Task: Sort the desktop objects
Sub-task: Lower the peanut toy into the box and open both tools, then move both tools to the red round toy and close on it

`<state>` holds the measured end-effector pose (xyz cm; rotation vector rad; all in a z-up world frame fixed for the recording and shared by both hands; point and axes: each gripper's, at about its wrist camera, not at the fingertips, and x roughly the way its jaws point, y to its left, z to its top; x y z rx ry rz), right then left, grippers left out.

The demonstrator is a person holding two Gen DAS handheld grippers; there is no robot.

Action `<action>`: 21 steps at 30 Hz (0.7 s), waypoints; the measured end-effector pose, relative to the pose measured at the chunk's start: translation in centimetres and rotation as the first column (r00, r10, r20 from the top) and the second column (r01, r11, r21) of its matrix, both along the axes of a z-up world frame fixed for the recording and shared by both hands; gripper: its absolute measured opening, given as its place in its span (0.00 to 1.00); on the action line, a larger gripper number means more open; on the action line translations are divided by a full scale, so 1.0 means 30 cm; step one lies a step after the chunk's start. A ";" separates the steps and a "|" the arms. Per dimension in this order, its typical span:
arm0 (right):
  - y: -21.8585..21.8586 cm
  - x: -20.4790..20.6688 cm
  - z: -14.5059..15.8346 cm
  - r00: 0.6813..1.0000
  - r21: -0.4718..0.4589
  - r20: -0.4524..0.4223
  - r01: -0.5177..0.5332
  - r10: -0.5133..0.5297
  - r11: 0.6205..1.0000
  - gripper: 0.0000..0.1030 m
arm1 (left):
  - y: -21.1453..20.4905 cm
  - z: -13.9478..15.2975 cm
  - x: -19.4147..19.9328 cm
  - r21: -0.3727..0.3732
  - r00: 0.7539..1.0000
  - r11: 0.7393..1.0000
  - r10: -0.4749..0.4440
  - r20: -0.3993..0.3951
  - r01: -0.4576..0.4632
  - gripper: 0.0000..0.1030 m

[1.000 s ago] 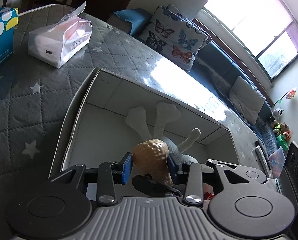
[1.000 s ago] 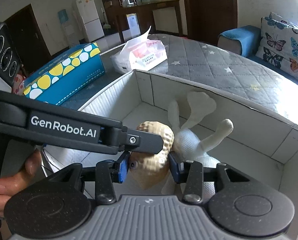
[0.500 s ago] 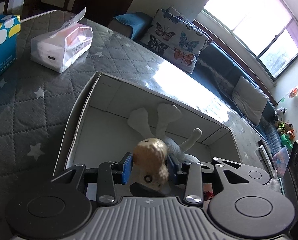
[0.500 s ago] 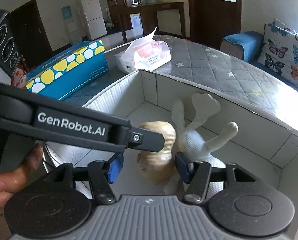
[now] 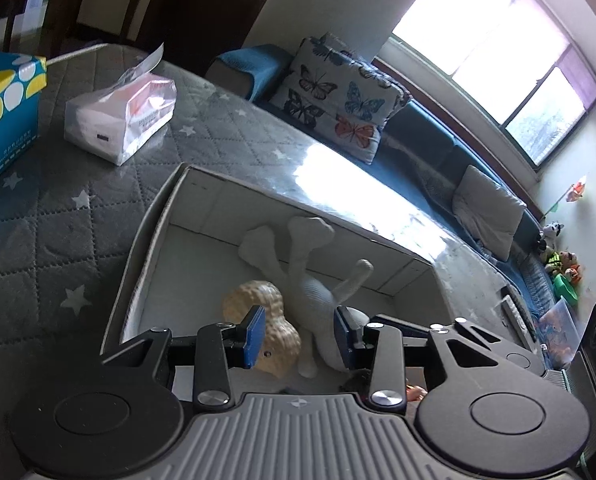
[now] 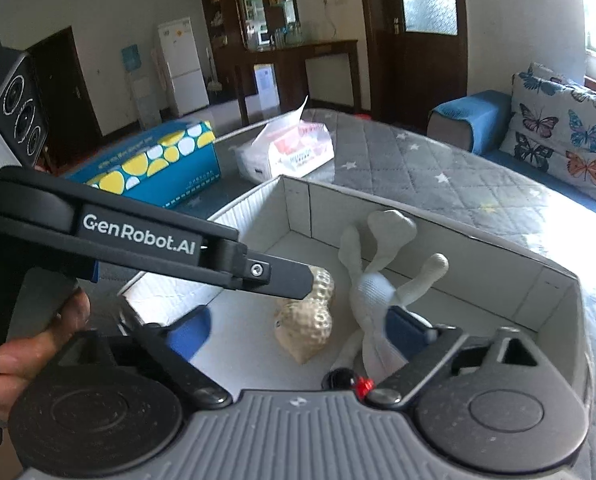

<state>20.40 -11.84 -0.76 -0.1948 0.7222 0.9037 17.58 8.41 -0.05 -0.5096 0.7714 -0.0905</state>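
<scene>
Peanut toy (image 6: 312, 320) lies in the box (image 6: 498, 248) beside the plush rabbit (image 6: 374, 292); I hold both tools, left (image 5: 298, 334) and right (image 6: 298, 330), spread empty above it.

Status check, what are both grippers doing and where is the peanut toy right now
Left gripper open. Right gripper open. Peanut toy lying in the box beside the white plush. Nothing blocking.

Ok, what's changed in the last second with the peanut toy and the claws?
Both claws, left and right, have opened and let go of the peanut toy, which dropped to the floor of the box. It now lies beside the white plush. The plush, tissue pack and blue carton stayed put.
</scene>
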 end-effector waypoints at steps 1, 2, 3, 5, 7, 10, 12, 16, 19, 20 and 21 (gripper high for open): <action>-0.010 -0.010 0.006 1.000 0.001 0.010 0.004 -0.004 1.000 0.96 | -0.008 0.008 -0.011 0.000 1.000 1.000 -0.004 0.008 0.004 0.39; -0.024 -0.024 0.014 1.000 0.001 0.023 0.009 -0.009 1.000 0.97 | -0.016 0.015 -0.021 0.000 1.000 1.000 -0.008 0.015 0.008 0.39; -0.037 -0.037 0.021 0.999 0.001 0.035 0.015 -0.015 1.000 1.00 | -0.025 0.023 -0.032 0.000 1.000 1.000 -0.013 0.022 0.013 0.39; -0.061 -0.062 0.033 0.998 0.003 0.055 0.029 -0.029 1.000 1.00 | -0.045 0.039 -0.053 -0.001 0.999 1.000 -0.025 0.038 0.025 0.39; -0.092 -0.092 0.046 0.996 0.006 0.077 0.046 -0.046 0.999 1.00 | -0.070 0.054 -0.074 0.004 0.998 0.999 -0.038 0.053 0.038 0.39; -0.136 -0.134 0.061 0.992 0.011 0.106 0.073 -0.074 0.997 1.00 | -0.111 0.072 -0.106 0.007 0.996 0.998 -0.061 0.072 0.061 0.39; -0.177 -0.172 0.069 0.986 0.016 0.133 0.097 -0.099 0.995 1.00 | -0.141 0.079 -0.127 0.006 0.994 0.997 -0.079 0.080 0.078 0.39; -0.278 -0.248 0.080 0.974 0.038 0.172 0.140 -0.145 0.989 1.00 | -0.203 0.087 -0.164 -0.001 0.989 0.993 -0.114 0.096 0.115 0.39; -0.365 -0.302 0.081 0.962 0.047 0.190 0.188 -0.194 0.981 1.00 | -0.265 0.083 -0.192 -0.001 0.982 0.987 -0.157 0.104 0.158 0.39; -0.393 -0.317 0.076 0.958 0.046 0.192 0.207 -0.212 0.977 1.00 | -0.290 0.082 -0.202 0.006 0.979 0.985 -0.175 0.107 0.175 0.39; -0.421 -0.332 0.069 0.954 0.042 0.192 0.226 -0.230 0.973 1.00 | -0.315 0.079 -0.210 0.012 0.976 0.982 -0.191 0.109 0.191 0.39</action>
